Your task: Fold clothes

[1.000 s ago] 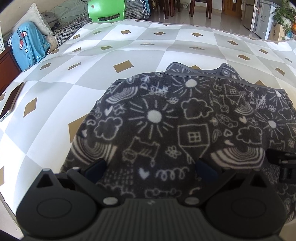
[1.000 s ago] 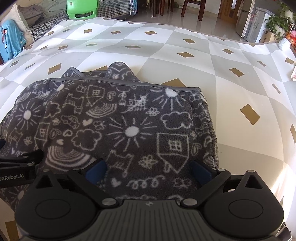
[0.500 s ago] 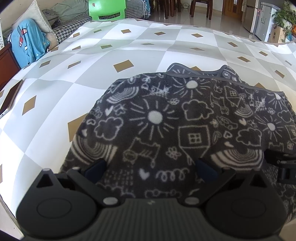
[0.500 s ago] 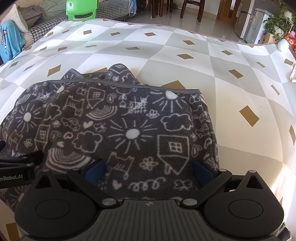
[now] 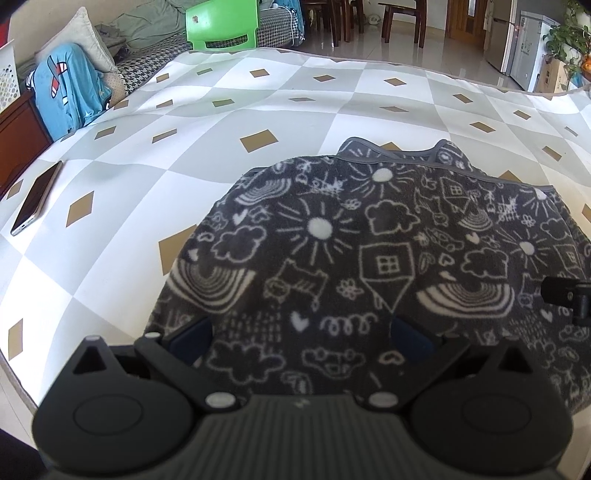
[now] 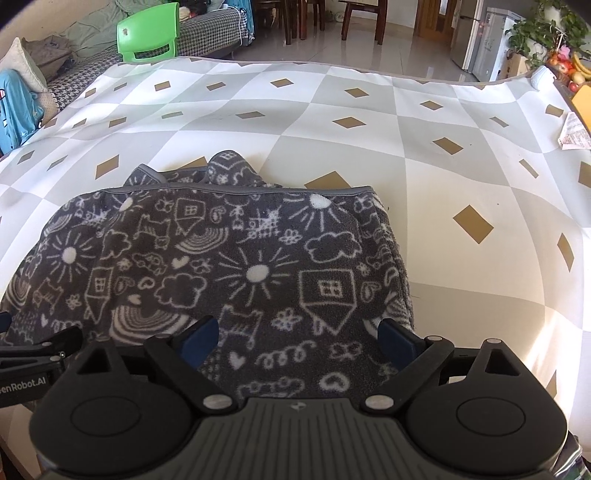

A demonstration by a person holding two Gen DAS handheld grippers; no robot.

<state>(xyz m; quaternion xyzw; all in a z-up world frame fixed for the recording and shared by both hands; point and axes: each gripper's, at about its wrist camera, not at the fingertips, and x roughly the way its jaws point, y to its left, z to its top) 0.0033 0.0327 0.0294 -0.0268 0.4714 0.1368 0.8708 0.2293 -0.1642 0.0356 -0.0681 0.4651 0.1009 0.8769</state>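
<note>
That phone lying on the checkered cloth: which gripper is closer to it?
Left. The phone lies out past the left gripper, off the garment's outer side. The right gripper works the garment's far half, and its view shows no phone.

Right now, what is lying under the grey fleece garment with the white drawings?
The grey fleece garment lies on the checked cloth of grey, white and gold diamonds. Its own lower layers peek out at the far edge. Anything else beneath is covered and cannot be seen.

Phone (image 5: 36, 197) on checked sheet (image 5: 258, 107); green chair (image 5: 221, 24) beyond; receipt (image 6: 574, 133) right.
</note>
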